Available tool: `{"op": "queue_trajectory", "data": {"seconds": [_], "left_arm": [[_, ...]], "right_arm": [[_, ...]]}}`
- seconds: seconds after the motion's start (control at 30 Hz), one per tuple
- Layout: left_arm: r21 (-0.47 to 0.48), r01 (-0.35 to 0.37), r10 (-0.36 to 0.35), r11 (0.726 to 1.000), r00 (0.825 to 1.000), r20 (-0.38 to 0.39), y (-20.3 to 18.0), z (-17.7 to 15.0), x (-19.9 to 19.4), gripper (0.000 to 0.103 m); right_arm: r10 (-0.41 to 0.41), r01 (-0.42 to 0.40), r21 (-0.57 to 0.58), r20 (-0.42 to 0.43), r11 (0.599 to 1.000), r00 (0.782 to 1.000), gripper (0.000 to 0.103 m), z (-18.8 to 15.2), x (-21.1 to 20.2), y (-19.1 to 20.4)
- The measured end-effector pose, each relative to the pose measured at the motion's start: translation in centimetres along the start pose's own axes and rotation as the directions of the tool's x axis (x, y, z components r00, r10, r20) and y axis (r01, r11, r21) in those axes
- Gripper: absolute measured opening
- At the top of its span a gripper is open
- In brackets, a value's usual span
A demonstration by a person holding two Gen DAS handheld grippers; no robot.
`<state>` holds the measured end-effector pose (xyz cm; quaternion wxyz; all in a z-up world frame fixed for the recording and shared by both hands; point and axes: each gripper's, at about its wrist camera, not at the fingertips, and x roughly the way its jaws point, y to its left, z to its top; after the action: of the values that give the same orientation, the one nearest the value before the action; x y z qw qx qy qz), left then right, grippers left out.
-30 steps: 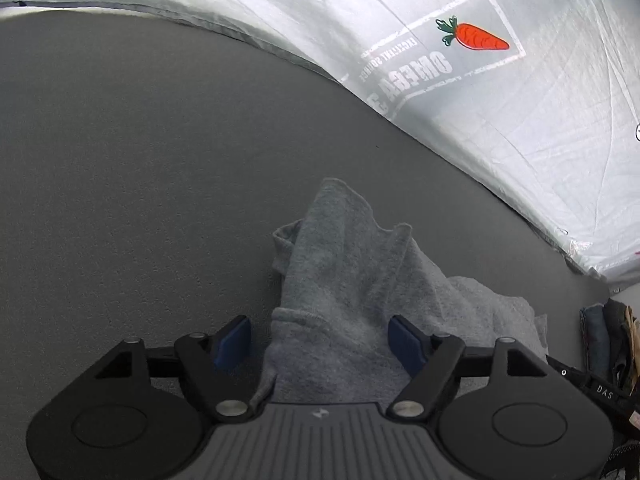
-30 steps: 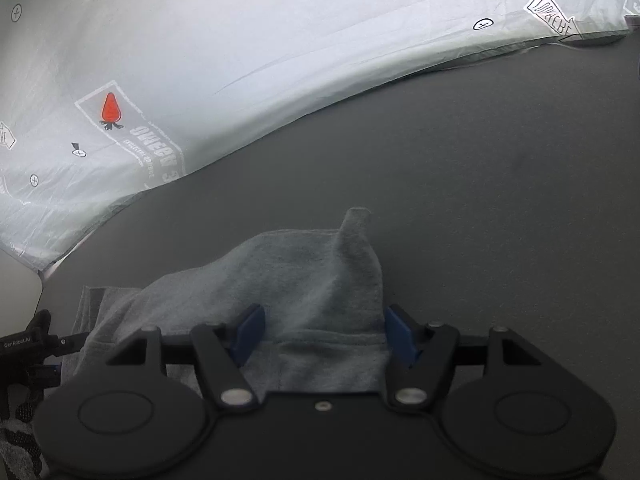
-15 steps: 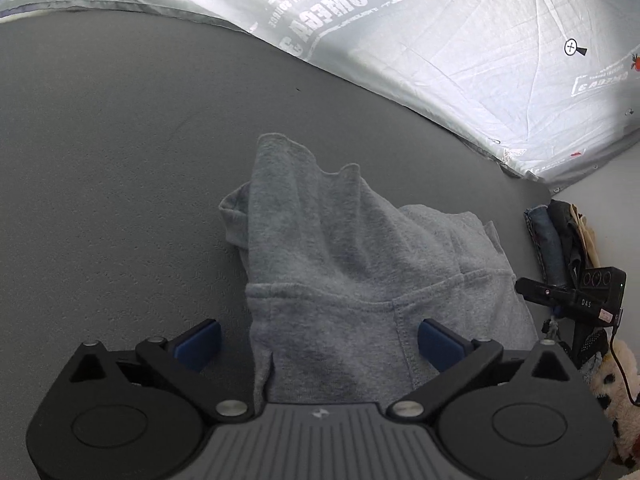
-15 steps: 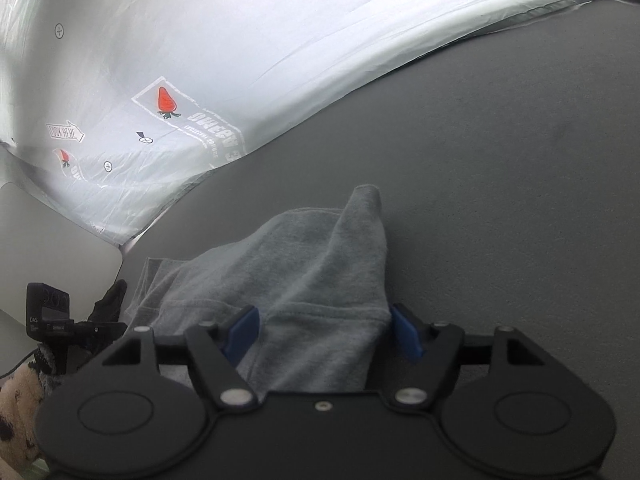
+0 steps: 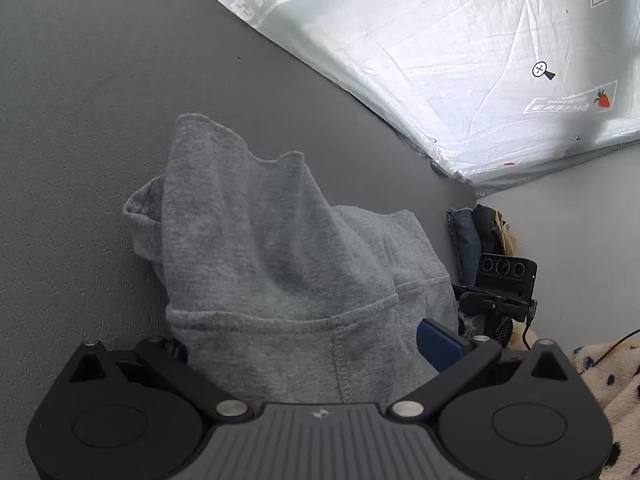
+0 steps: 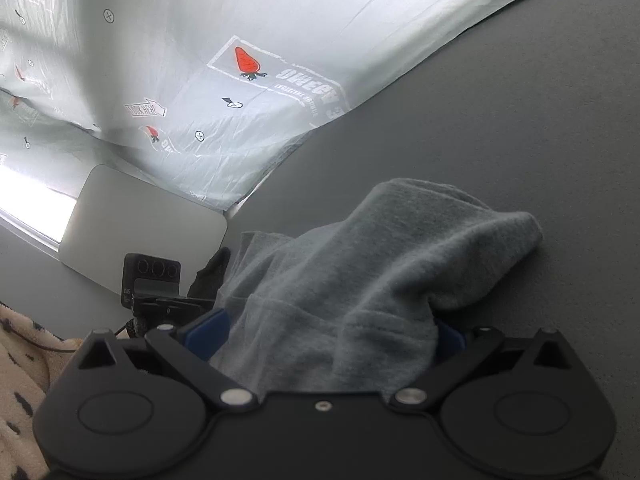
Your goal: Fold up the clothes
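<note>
Grey desk (image 5: pixel 80 160) fills both wrist views, with a pale printed sheet (image 5: pixel 480 60) along its far edge. On the desk lies a grey sweatshirt (image 5: pixel 260 260), bunched and partly doubled over, one peak of cloth raised toward the sheet and a stitched seam running across it near the cameras.

Left gripper (image 5: pixel 304 344): jaws spread wide, one blue pad to the right of the sweatshirt, the other mostly hidden behind its left edge; cloth fills the gap between them but is not pinched. Right gripper (image 6: pixel 326 334): jaws also apart, a thick fold of the sweatshirt (image 6: pixel 380 280) sitting between the blue pads. Its right pad is largely buried under the fold, so contact there is unclear.

A second camera unit on a stand (image 5: pixel 504 280) sits just off the sweatshirt's right side, next to a small stack of other clothes (image 5: pixel 476 236). A spotted fleece blanket (image 5: pixel 600 376) shows at the near corner.

Risks, as a judgement: the heap is several layers thick, so closing now may catch only the top layer or too many, and the fold would come out crooked. Loose cloth could also slip free, or drag toward the camera stand.
</note>
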<state>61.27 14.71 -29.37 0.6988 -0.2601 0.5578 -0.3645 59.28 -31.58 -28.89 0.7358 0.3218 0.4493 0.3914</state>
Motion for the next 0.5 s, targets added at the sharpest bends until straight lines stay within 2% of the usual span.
{"op": "queue_trajectory", "data": {"seconds": [0.03, 0.1, 0.17, 0.23, 0.27, 0.3, 0.33, 0.37, 0.4, 0.5], "left_arm": [[-0.002, 0.013, -0.013, 1.0, 1.0, -0.01, 0.1, 0.1, 0.0, 0.102], [0.017, -0.009, 0.009, 1.0, 1.0, -0.009, -0.8, -0.3, 0.2, 0.102], [0.036, -0.03, 0.031, 0.999, 0.999, -0.009, -1.7, -0.7, 0.3, 0.102], [0.054, -0.052, 0.052, 0.997, 0.999, -0.007, -2.6, -1.1, 0.4, 0.102], [0.064, -0.062, 0.063, 0.996, 0.998, -0.007, -3.1, -1.3, 0.5, 0.102], [0.073, -0.073, 0.074, 0.995, 0.997, -0.006, -3.5, -1.5, 0.5, 0.101], [0.083, -0.084, 0.085, 0.993, 0.996, -0.005, -4.0, -1.7, 0.6, 0.095], [0.092, -0.095, 0.095, 0.991, 0.995, -0.004, -4.4, -1.8, 0.6, 0.085], [0.101, -0.105, 0.106, 0.989, 0.994, -0.002, -4.9, -2.0, 0.7, 0.082], [0.129, -0.137, 0.138, 0.982, 0.99, 0.002, -6.2, -2.6, 0.9, 0.07]], "right_arm": [[0.012, -0.012, -0.01, -0.027, 1.0, 1.0, 0.103, 0.1, 0.4, 0.2], [0.064, -0.065, -0.005, -0.094, 0.998, 0.994, 0.103, 0.3, 1.6, 0.7], [0.048, -0.05, -0.011, -0.119, 0.999, 0.992, 0.103, 0.4, 2.5, 1.3], [-0.009, 0.002, -0.052, -0.143, 0.999, 0.99, 0.102, 0.1, 2.9, 2.3], [-0.027, 0.019, -0.056, -0.148, 0.998, 0.989, 0.098, 0.0, 3.3, 2.8], [-0.041, 0.034, -0.048, -0.148, 0.998, 0.988, 0.09, -0.1, 3.6, 3.2], [-0.067, 0.061, -0.05, -0.136, 0.997, 0.988, 0.084, -0.2, 4.0, 3.8], [-0.095, 0.09, -0.051, -0.129, 0.995, 0.987, 0.068, -0.3, 4.2, 4.3], [-0.112, 0.107, -0.049, -0.111, 0.993, 0.988, 0.059, -0.5, 4.2, 5.1], [-0.166, 0.159, -0.097, -0.065, 0.982, 0.984, 0.042, -1.5, 4.0, 8.6]]}}
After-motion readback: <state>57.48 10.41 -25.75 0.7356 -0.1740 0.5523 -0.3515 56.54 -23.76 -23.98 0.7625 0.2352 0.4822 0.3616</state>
